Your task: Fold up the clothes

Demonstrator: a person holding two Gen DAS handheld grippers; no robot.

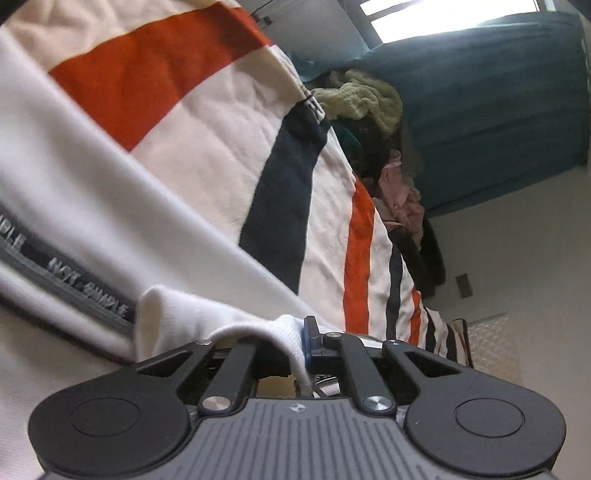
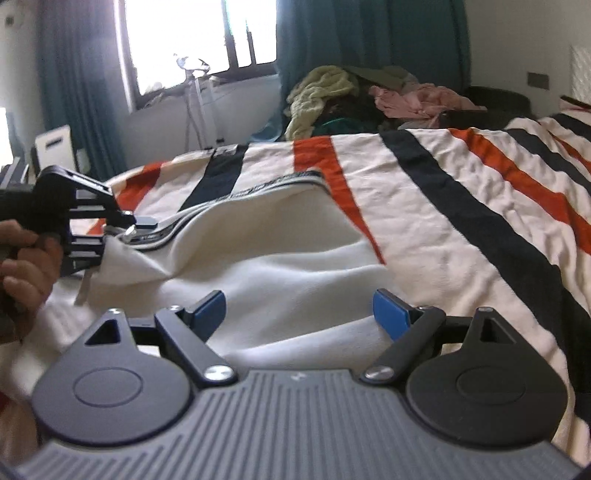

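Observation:
A cream-white garment (image 2: 280,258) with a grey lettered band (image 1: 88,291) lies spread on the striped bed cover (image 2: 461,192). My left gripper (image 1: 300,341) is shut on a folded edge of this garment (image 1: 92,184), and white cloth bunches between its fingers. In the right wrist view the left gripper (image 2: 123,230) sits at the far left, pinching the garment's corner by the band, with a person's hand (image 2: 22,266) on its handle. My right gripper (image 2: 299,310) hovers just above the garment's near part, its blue pads (image 2: 212,308) wide apart and holding nothing.
A pile of loose clothes, yellow-green (image 2: 321,92) and pink (image 2: 417,99), lies at the far end of the bed, also in the left wrist view (image 1: 362,96). Teal curtains (image 2: 369,33) and a window (image 2: 199,37) stand behind. A white stand (image 2: 195,96) is by the window.

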